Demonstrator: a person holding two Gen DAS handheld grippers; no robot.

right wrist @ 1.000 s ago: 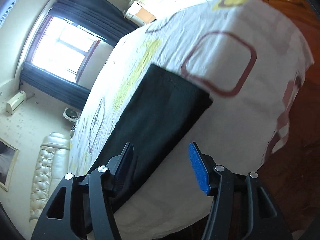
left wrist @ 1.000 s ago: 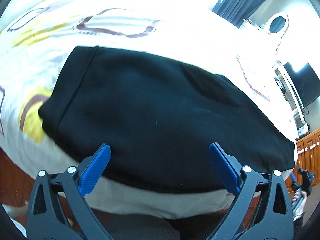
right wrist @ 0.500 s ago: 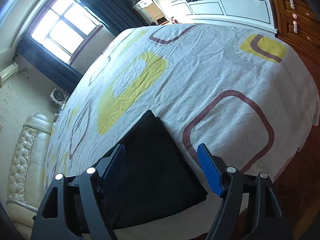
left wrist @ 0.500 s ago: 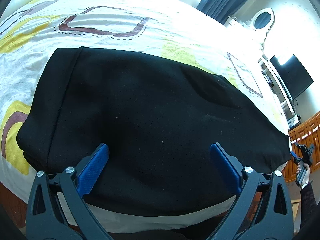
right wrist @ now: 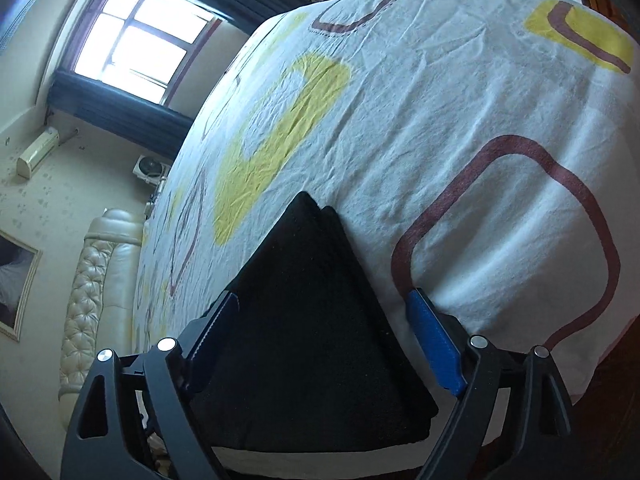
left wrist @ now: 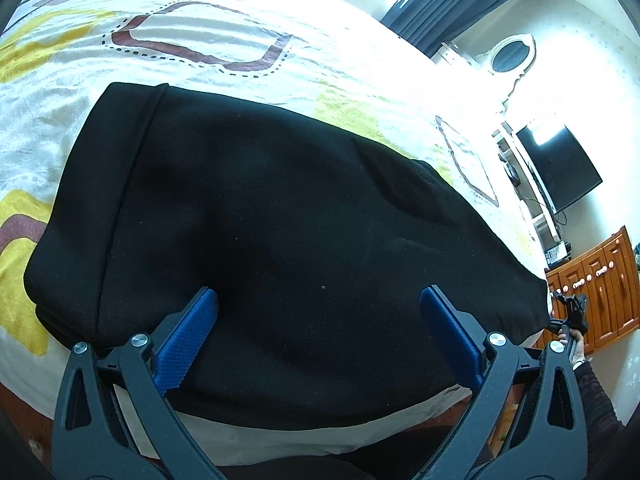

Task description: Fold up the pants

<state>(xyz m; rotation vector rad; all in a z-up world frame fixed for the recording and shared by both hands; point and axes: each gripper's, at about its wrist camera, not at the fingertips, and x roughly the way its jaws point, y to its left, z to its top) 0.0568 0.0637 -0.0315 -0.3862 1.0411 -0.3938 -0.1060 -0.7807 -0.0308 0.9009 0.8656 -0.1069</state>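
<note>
Bedroom light falls across a bed point(right wrist: 460, 128) dressed in a crinkled white sheet printed with rounded maroon outlines and yellow blocks. Just ahead of the left claw point(left wrist: 318, 300), whose ribbed blue pads stand wide apart with nothing pinched between them, the black pants point(left wrist: 280, 240) lie folded into a broad, matte slab near the bed's edge; a stitched hem band runs down the side left of the claw, and soft creases cross the fabric beyond it. Far to the right of that claw, past the pants' corner, a hand grips the other tool before orange-brown wooden drawers point(left wrist: 600, 280); a dark screen point(left wrist: 560, 168) hangs above.

The right claw point(right wrist: 320, 304) has just been spreading its jaws and now gapes over a layered corner of the pants point(right wrist: 312, 320), its pads pressing on nothing. Beyond it stretches the sheet; to its left sit a tufted cream headboard point(right wrist: 92, 280) and a window point(right wrist: 136, 36) with dark curtains.
</note>
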